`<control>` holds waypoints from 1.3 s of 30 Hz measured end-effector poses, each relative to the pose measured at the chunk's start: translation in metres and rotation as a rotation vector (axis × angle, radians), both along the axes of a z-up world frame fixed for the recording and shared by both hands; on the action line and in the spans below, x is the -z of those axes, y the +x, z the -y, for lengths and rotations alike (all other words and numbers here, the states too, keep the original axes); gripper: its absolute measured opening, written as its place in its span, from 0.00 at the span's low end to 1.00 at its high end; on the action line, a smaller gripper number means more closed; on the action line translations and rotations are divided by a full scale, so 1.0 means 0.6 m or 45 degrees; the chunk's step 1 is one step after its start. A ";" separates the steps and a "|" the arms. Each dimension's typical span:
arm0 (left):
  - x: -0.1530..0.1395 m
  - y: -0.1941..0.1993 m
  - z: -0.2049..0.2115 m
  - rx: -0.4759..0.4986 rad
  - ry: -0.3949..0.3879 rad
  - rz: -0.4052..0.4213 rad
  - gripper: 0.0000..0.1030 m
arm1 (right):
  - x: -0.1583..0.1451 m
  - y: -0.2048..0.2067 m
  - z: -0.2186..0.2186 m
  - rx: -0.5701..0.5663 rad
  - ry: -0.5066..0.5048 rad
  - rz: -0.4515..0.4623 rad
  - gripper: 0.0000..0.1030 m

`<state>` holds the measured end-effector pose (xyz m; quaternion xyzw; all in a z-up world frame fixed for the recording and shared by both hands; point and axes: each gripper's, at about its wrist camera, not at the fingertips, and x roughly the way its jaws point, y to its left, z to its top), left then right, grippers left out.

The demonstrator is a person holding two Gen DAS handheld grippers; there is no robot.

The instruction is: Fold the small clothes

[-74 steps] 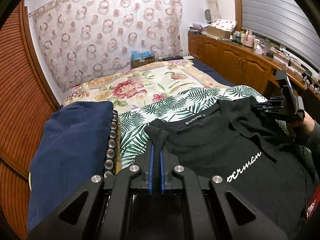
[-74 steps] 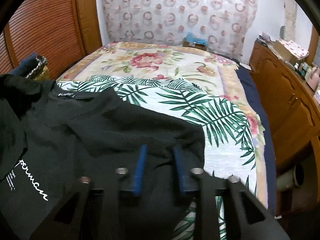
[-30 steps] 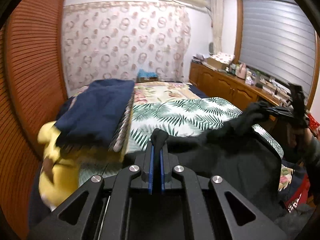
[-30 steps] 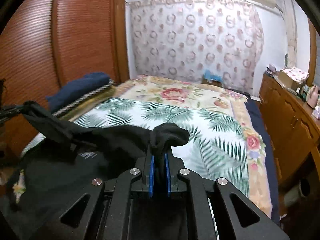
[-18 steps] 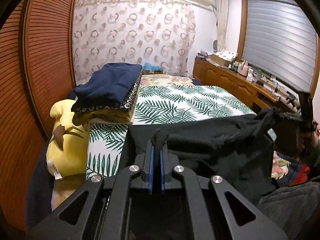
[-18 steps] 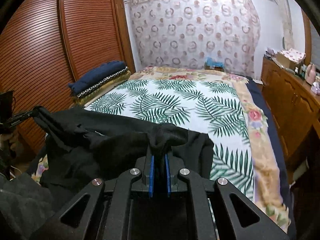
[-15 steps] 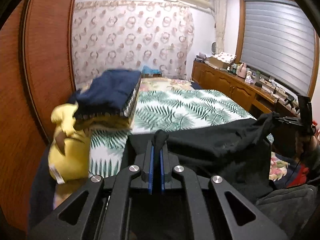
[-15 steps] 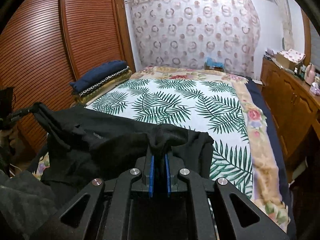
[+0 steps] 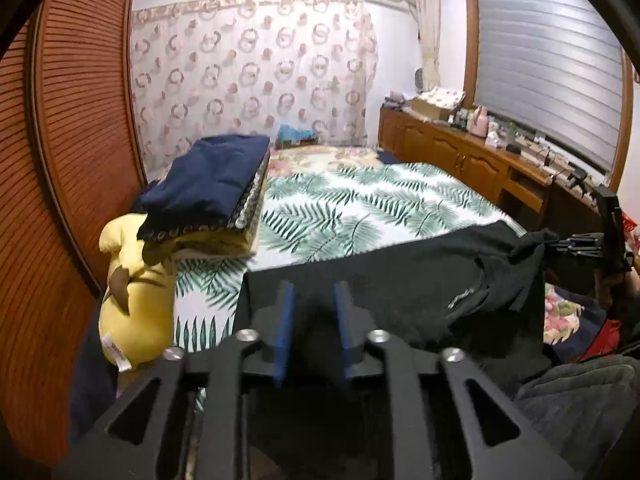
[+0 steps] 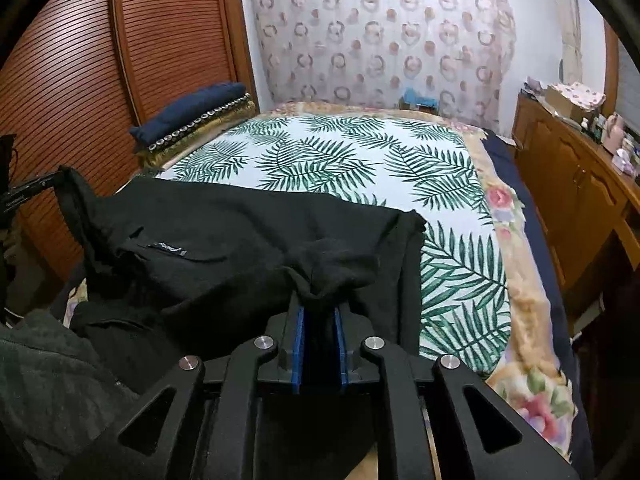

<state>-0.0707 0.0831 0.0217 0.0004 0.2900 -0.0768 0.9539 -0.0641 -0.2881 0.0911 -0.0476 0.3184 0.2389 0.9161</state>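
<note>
Your left gripper point(image 9: 314, 316) has its jaws spread over the black shirt point(image 10: 240, 240), not pinching it. Your right gripper point(image 10: 319, 340) pinches a bunched corner of the shirt – the shirt lies across the near end of the palm-leaf bedspread point(image 10: 360, 160).

Left wrist view: low at the foot of the bed point(image 9: 360, 204), looking along it toward the curtain point(image 9: 256, 76), close above the black shirt point(image 9: 400, 276). Right wrist view: same foot edge, further right, same direction. Shared by both: bed, shirt, curtain, folded stack point(image 10: 192, 120).
</note>
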 end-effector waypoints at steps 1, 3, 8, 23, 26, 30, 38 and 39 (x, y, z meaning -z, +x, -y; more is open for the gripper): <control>-0.003 0.001 0.001 0.004 -0.001 0.009 0.38 | -0.005 -0.003 0.001 -0.004 0.004 0.007 0.13; -0.008 0.009 0.006 0.013 0.012 0.028 0.50 | -0.006 0.001 0.003 -0.007 0.009 0.019 0.14; 0.006 0.040 0.015 0.011 0.055 0.023 0.74 | -0.012 -0.002 0.011 0.009 0.008 0.051 0.21; 0.118 0.122 -0.039 -0.114 -0.061 -0.209 0.76 | -0.007 0.057 0.028 0.085 0.050 0.108 0.53; 0.138 0.138 -0.053 -0.142 -0.071 -0.246 0.76 | 0.008 0.087 0.024 0.106 0.018 0.097 0.54; 0.158 0.162 -0.064 -0.178 -0.064 -0.282 0.76 | 0.043 0.140 0.020 0.137 0.009 0.024 0.55; 0.168 0.191 -0.069 -0.171 -0.074 -0.295 0.76 | 0.078 0.199 0.009 0.190 0.029 -0.083 0.55; 0.169 0.194 -0.069 -0.163 -0.083 -0.295 0.76 | 0.079 0.201 0.009 0.188 0.033 -0.080 0.55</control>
